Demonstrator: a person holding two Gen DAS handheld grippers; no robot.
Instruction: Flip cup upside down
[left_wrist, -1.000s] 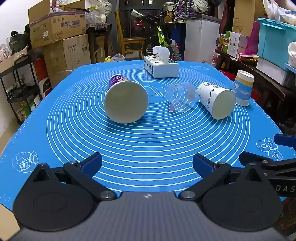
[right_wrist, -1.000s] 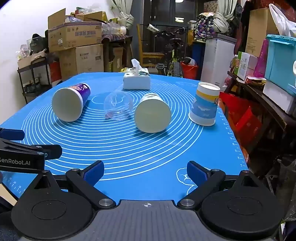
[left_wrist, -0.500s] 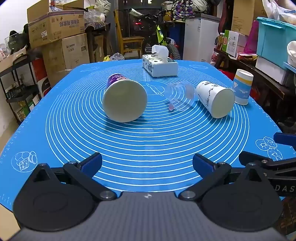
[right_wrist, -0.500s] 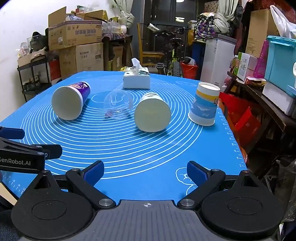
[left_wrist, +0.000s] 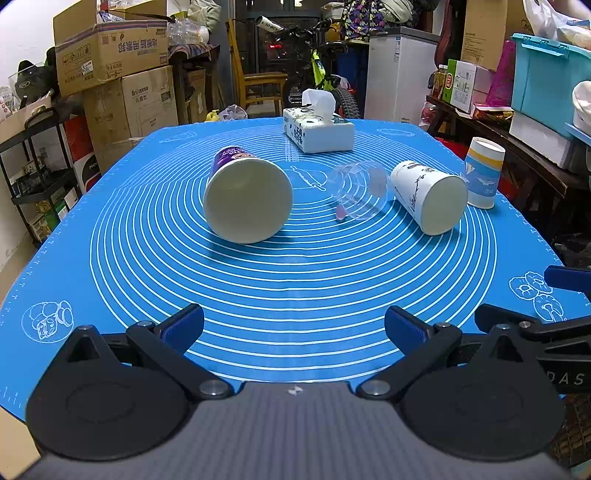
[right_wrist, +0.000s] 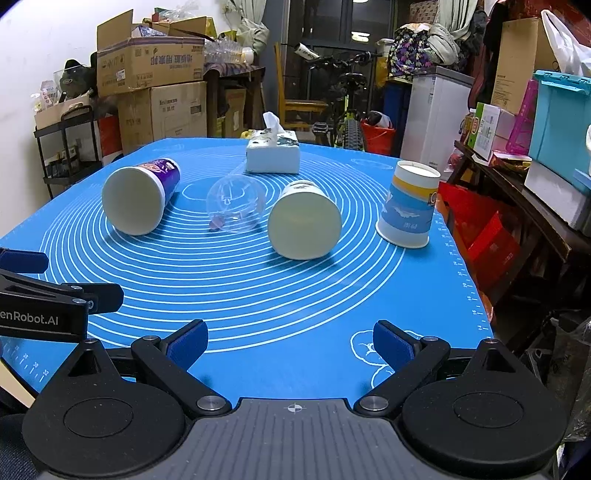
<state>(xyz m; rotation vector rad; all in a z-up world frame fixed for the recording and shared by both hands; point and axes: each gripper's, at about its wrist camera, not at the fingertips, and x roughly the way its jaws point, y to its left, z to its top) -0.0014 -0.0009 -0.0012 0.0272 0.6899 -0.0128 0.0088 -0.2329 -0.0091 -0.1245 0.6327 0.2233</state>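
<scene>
left wrist view: my left tool (left_wrist: 294, 325) sits low over the near edge of the blue mat (left_wrist: 295, 295) on the worktop, its blue-padded fingers (left_wrist: 183, 326) spread wide with nothing between them. at the right edge of that view i see part of my right tool (left_wrist: 535, 325). in the right wrist view my right tool (right_wrist: 290, 341) is likewise spread and empty, above the mat's near right corner.

farther out, three cups lie on their sides in a row across the mat's rings, mouths towards me. the purple paper cup (left_wrist: 245, 197) is on the left, the clear plastic cup (left_wrist: 360, 195) in the middle, and the white printed cup (left_wrist: 428, 197) on the right, just beside the clear one. well apart from both tools, all three.

right of them, near the mat's right edge, the blue-and-yellow cup (right_wrist: 408, 205) stands mouth down. behind the row a tissue box (left_wrist: 317, 129) sits near the far edge.
</scene>
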